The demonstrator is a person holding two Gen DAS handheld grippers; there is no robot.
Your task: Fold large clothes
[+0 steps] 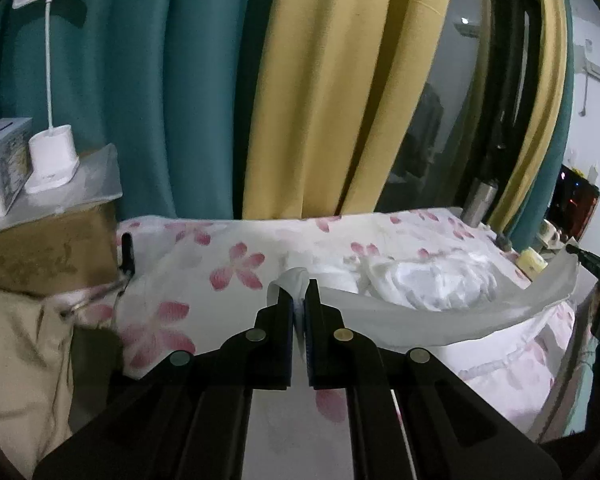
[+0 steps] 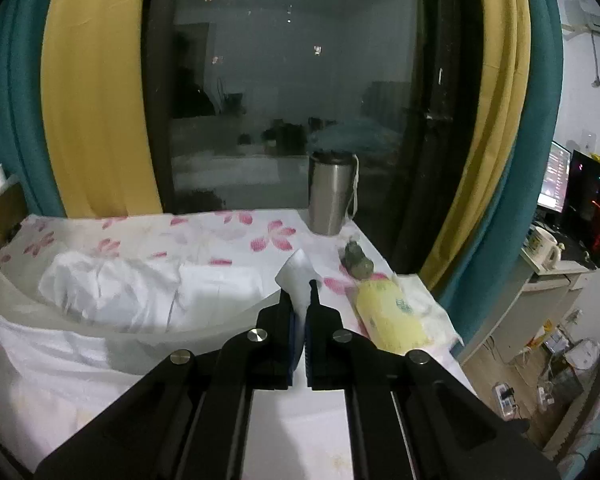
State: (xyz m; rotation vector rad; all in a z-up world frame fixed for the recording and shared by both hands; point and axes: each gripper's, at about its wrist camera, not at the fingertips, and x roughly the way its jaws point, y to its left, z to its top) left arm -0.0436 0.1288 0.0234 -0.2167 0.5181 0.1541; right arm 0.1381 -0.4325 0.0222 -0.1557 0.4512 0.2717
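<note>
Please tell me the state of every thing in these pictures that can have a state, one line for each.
left gripper: shut on a corner of the white garment.
right gripper: shut on another corner.
white garment: lifted at one edge, the rest crumpled on the bed.
desk lamp: off.
steel cup: upright.
curtains: drawn apart.
monitor: on.

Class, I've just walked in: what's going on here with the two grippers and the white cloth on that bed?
A person is folding a white garment on a bed with a floral sheet. The left gripper and the right gripper are each shut on a corner of it, holding one edge stretched between them above the bed. The rest lies bunched on the sheet.
</note>
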